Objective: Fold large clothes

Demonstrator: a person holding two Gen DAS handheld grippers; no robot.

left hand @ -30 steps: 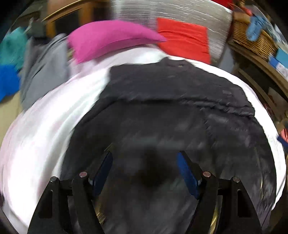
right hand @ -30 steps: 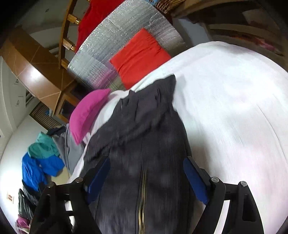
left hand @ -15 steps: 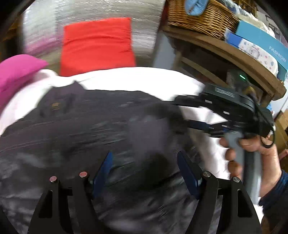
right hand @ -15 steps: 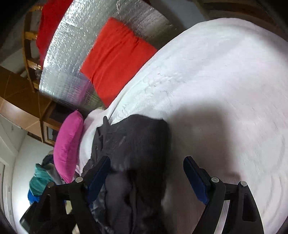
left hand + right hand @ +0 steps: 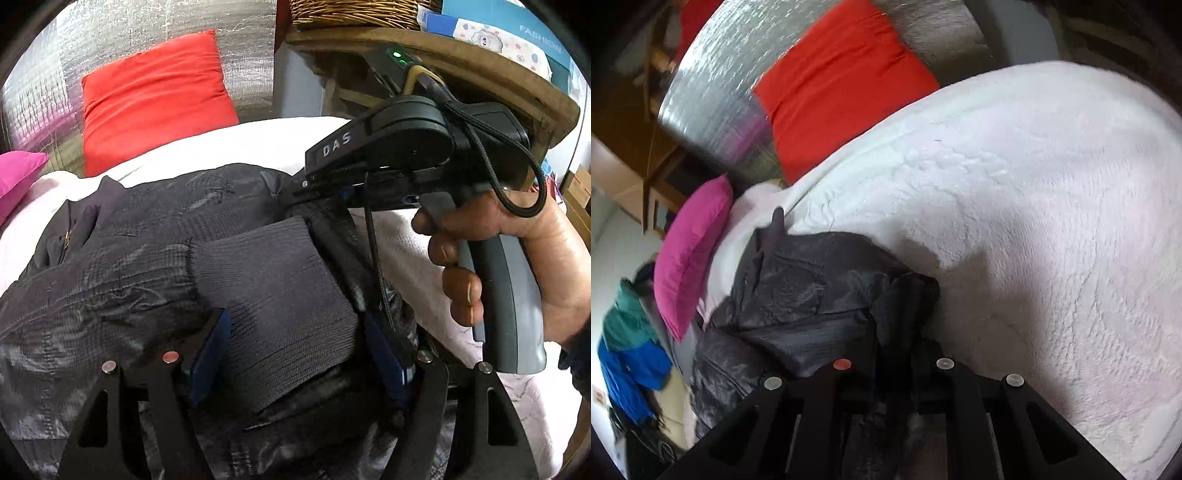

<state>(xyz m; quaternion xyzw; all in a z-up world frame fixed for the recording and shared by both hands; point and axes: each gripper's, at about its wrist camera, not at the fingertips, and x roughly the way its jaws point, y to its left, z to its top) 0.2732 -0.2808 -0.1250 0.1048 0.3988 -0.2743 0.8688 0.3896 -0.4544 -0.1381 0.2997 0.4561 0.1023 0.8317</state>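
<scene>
White and fluffy, the bed (image 5: 1034, 221) holds the dark shiny jacket (image 5: 147, 258) in the middle. Its ribbed cuff (image 5: 280, 288) sits between the spread-apart left gripper (image 5: 295, 354). Right gripper (image 5: 892, 363) is closing, probably on the jacket's edge. Grip firmly, then fold slowly and flat.

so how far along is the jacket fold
Early. Done: the dark jacket lies on the white blanket, one sleeve cuff brought across it. In hand: right gripper jaws closing on its edge; left gripper open around the cuff. Left: the body folds.
</scene>
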